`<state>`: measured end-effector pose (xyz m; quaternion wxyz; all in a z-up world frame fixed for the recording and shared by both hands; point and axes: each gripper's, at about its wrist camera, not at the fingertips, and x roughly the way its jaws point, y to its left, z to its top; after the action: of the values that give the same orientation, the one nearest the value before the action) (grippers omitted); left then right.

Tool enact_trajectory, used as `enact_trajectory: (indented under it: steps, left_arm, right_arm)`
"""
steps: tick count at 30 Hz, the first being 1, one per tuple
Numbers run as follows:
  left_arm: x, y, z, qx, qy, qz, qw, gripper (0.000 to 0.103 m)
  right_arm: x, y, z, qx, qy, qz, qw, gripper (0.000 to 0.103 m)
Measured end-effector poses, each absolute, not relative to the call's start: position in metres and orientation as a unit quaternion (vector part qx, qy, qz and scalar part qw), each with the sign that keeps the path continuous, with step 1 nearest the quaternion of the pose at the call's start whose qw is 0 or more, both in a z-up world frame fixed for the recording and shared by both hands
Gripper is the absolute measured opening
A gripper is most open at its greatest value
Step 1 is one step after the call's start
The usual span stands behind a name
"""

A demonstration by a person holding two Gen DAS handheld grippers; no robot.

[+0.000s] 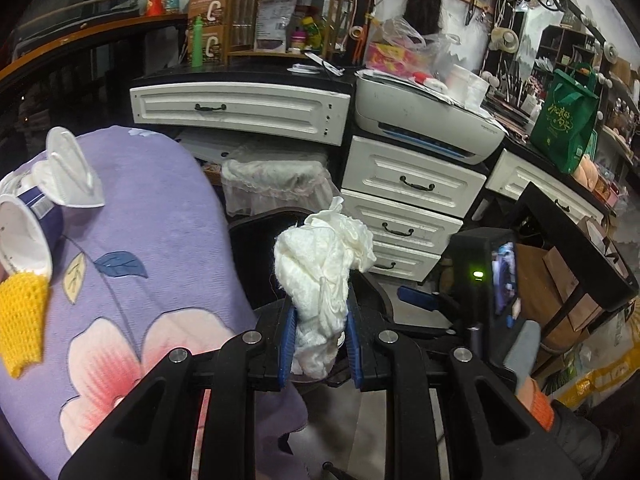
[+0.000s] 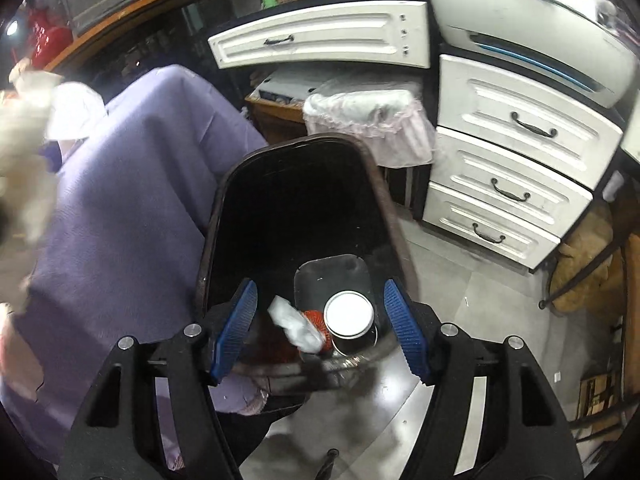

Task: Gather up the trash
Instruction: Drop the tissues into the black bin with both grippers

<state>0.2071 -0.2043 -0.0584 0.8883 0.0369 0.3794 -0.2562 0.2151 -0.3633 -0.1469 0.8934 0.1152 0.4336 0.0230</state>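
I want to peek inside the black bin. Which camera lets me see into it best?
The right wrist view. It looks straight down into the black bin, showing a paper cup and a white wad at the bottom. The left wrist view shows only part of its dark rim, behind the tissue in the left tool.

White drawers [image 1: 414,184], printer [image 1: 424,120], green bag [image 1: 564,124]

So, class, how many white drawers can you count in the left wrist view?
5. A wide drawer on the left; a top drawer, middle drawer and bottom drawer stacked below the printer; a far-right drawer. More may be hidden.
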Motion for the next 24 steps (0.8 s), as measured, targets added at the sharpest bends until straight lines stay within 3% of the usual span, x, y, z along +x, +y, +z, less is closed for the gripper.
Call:
enact_trajectory:
  steps: [22,24]
  left_arm:
    - [0.26,-0.273,-0.127,0.086,0.458,-0.227,0.855,0.023]
    - [0.264,-0.275,-0.133,0.091,0.464,-0.222,0.853,0.028]
  right_arm:
    - [0.147,-0.427,-0.121,0.149,0.401,-0.036,0.903,0.067]
    - [0.145,-0.427,-0.122,0.151,0.401,-0.036,0.903,0.067]
